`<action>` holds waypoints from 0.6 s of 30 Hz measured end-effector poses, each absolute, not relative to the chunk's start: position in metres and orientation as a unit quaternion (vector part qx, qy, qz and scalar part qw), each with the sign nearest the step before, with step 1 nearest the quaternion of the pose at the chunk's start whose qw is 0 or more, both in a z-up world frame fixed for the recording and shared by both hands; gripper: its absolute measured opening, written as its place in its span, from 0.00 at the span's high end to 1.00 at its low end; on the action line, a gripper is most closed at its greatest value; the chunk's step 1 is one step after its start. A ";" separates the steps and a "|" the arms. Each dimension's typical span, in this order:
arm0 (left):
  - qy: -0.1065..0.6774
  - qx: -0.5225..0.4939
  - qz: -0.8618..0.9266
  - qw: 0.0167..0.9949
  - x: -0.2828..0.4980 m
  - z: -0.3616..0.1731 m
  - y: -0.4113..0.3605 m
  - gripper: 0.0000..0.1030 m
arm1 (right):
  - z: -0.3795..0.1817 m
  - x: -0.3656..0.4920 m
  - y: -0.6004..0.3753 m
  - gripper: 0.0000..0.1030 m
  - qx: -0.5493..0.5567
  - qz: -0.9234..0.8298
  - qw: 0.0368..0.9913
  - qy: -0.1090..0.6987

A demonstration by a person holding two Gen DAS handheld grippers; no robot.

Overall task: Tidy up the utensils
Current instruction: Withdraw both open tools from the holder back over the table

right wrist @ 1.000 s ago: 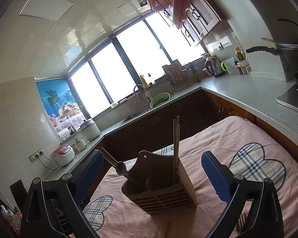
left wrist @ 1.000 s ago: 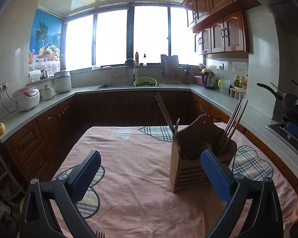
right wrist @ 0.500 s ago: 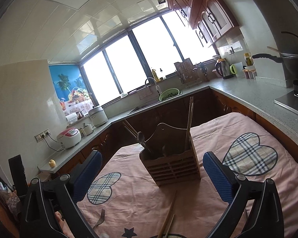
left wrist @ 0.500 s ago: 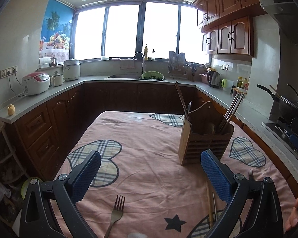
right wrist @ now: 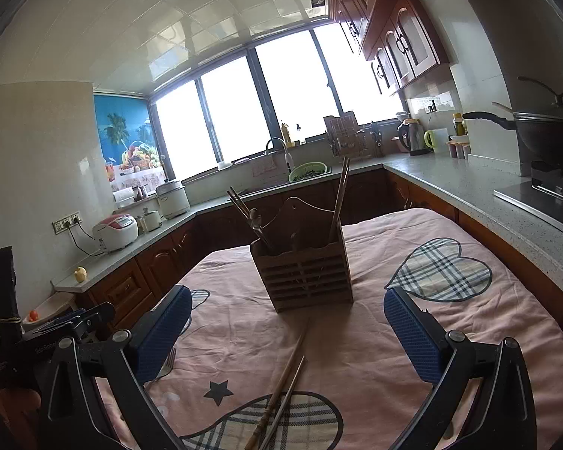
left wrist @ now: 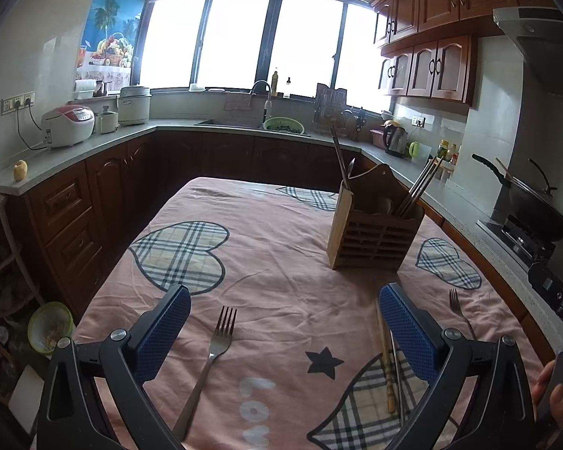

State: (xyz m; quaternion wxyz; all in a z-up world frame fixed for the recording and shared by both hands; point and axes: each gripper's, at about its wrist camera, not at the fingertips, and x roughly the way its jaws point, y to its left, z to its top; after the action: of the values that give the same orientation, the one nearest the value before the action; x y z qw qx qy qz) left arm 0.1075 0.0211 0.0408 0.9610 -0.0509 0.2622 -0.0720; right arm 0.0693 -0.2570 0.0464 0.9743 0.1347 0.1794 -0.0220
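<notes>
A wooden utensil holder (left wrist: 375, 232) (right wrist: 306, 268) stands on the pink tablecloth with chopsticks and a spoon in it. A steel fork (left wrist: 210, 356) lies on the cloth between the fingers of my left gripper (left wrist: 285, 322), which is open and holds nothing. A second fork (left wrist: 459, 311) lies to the right. A wooden chopstick and a metal one (left wrist: 388, 367) (right wrist: 281, 386) lie side by side, just inside the left gripper's right finger and in front of my right gripper (right wrist: 287, 324). The right gripper is open and empty, facing the holder.
The table (left wrist: 281, 262) sits inside a U-shaped kitchen counter (left wrist: 75, 157). A rice cooker (left wrist: 67, 125) stands at the left, a sink with a green bowl (left wrist: 283, 124) at the back, a wok (right wrist: 544, 135) on the stove at the right. A person's fingers (left wrist: 551, 386) show at the right edge.
Both grippers have pulled back from the holder and tilted down. The holder now looks smaller and farther off, and the forks and loose chopsticks on the cloth have come into view.
</notes>
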 end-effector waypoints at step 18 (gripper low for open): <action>0.247 0.006 -0.071 0.966 0.060 0.051 0.008 0.01 | 0.080 0.011 -0.237 0.00 0.055 -0.010 0.990 0.132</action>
State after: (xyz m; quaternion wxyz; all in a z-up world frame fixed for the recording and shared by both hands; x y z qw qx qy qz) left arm 0.0595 0.0085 0.0512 0.9665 0.0062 0.2466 -0.0709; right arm 0.0111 -0.2371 0.0795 0.9897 0.0550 0.1317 -0.0104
